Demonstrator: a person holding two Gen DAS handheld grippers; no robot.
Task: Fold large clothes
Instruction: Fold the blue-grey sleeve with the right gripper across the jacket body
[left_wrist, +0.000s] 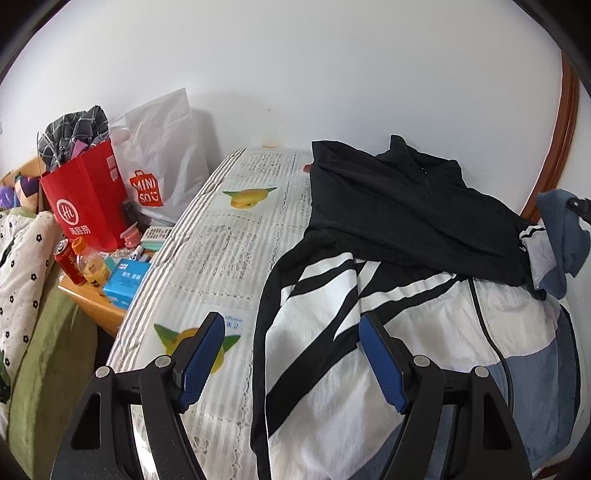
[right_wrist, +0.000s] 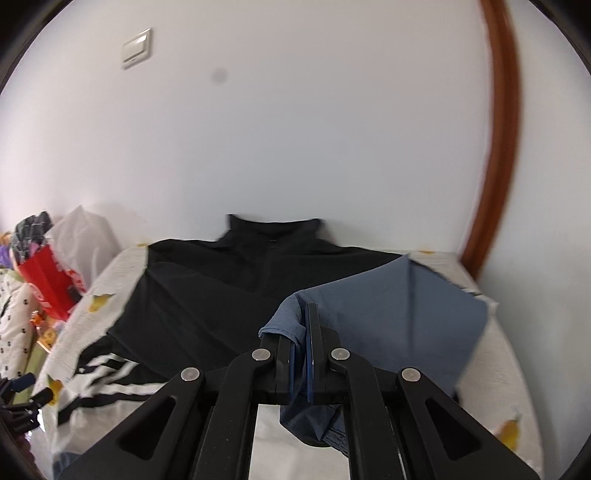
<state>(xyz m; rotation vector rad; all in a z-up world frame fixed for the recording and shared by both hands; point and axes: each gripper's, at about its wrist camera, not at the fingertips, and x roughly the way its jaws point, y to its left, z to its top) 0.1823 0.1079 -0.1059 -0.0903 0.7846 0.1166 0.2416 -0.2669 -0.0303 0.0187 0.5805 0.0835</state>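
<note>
Your right gripper (right_wrist: 300, 321) pinches the jacket's blue sleeve (right_wrist: 399, 314); your left gripper (left_wrist: 291, 339) hangs spread above the jacket (left_wrist: 369, 258) on the bed (left_wrist: 221, 251). A white bag (left_wrist: 162, 155) reads "MINISO"; the red bag's (left_wrist: 88, 192) writing looks Chinese, hard to read.

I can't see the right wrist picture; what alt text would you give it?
The black two-finger right tool is shut on a blue fabric sleeve, lifted over a black, white and blue zip-up jacket spread on a patterned mattress cover. A white wall rises behind, with a red paper bag at left.
</note>
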